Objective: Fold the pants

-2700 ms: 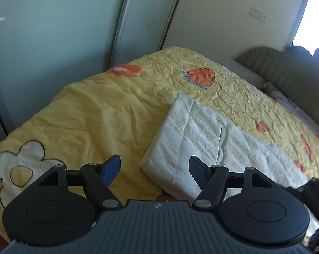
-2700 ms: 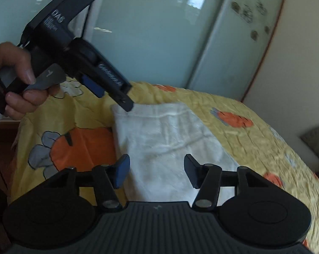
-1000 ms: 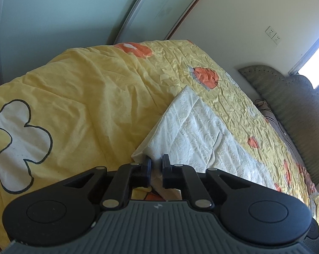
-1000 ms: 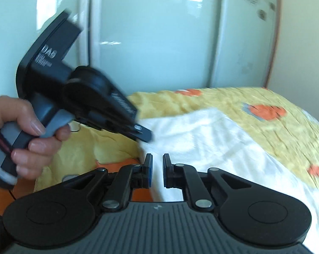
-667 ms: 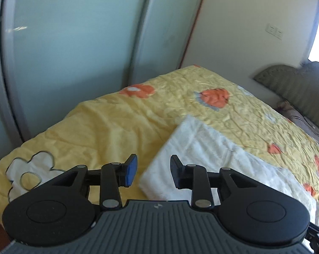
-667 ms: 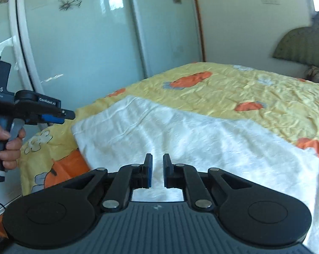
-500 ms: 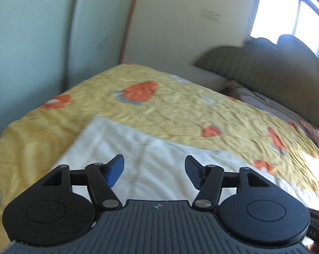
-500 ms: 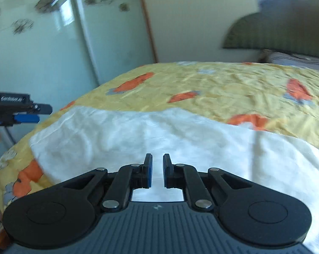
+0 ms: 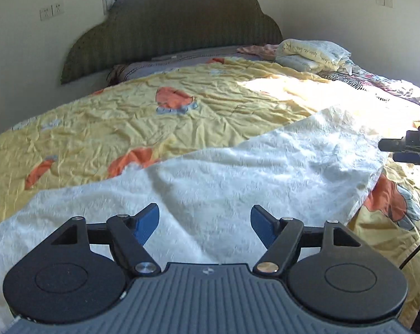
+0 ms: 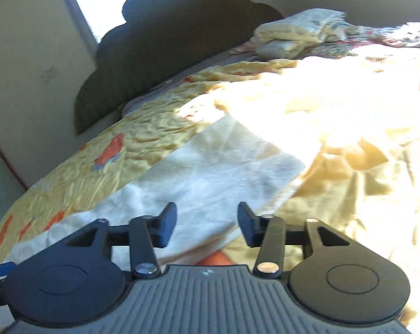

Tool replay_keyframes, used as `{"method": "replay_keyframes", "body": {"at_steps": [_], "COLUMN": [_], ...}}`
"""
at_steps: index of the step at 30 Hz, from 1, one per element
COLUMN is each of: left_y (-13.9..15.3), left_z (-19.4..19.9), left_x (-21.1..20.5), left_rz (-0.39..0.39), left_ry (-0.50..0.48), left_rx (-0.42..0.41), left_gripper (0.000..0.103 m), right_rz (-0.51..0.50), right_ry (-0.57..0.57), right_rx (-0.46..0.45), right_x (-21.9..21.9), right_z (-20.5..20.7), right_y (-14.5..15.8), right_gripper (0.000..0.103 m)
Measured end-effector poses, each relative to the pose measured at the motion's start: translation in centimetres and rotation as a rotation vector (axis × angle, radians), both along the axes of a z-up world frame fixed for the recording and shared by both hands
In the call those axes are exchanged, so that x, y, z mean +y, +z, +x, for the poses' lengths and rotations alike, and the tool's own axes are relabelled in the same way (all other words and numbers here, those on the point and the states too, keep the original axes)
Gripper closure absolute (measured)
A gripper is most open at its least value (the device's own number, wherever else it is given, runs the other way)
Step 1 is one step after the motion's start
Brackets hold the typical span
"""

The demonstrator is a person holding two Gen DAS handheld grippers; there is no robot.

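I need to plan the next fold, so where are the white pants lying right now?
In both wrist views the white pants lie spread flat across the near part of the yellow bedspread, directly beyond both grippers, far from the headboard.

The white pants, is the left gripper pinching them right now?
No, the left gripper has its jaws apart and opening above the white pants, with neither pad pressing the cloth.

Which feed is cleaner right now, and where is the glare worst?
Left wrist view: sharp, white pants textured, sunlight washing out their far right end. Right wrist view: motion-blurred, yellow bedspread blown out at right; pants soft.
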State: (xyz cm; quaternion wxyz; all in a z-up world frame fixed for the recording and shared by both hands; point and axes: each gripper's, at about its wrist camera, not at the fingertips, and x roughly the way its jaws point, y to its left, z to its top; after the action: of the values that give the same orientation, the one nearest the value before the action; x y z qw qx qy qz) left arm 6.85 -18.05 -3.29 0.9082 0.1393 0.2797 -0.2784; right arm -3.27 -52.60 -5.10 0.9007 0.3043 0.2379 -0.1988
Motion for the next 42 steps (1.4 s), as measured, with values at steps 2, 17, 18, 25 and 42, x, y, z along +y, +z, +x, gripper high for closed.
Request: {"method": "replay_keyframes", "body": {"at_steps": [2, 17, 18, 25, 42], "left_y": [-0.3, -1.6, -1.5, -2.2, -5.1], "left_z": [0.5, -0.2, 0.2, 2.8, 10.9], "left_x": [-1.4, -3.8, -3.7, -2.2, 0.4], "left_rz": [0.013, 0.005, -0.018, -0.083, -0.846], "left_ry": [-0.008, -0.126, -0.107, 0.018, 0.071], "left_rx": [-0.010, 0.110, 0.124, 0.242, 0.848], "left_gripper": [0.023, 0.023, 0.023, 0.023, 0.006], "right_rz": [0.124, 0.355, 0.351, 0.313, -0.864], "right_ry": [-0.029, -0.092, -0.095, -0.118, 0.546], "right_rx": [-0.048, -0.206, -0.204, -0.179, 0.017], "right_x": [-2.3, -5.5, -5.4, -5.2, 17.8], "right_z": [-1.2, 0.6, 0.6, 1.0, 5.4], "right_y": [-1.1, -4.3, -4.4, -4.3, 1.5], "right_gripper": [0.039, 0.047, 0.048, 0.086, 0.093]}}
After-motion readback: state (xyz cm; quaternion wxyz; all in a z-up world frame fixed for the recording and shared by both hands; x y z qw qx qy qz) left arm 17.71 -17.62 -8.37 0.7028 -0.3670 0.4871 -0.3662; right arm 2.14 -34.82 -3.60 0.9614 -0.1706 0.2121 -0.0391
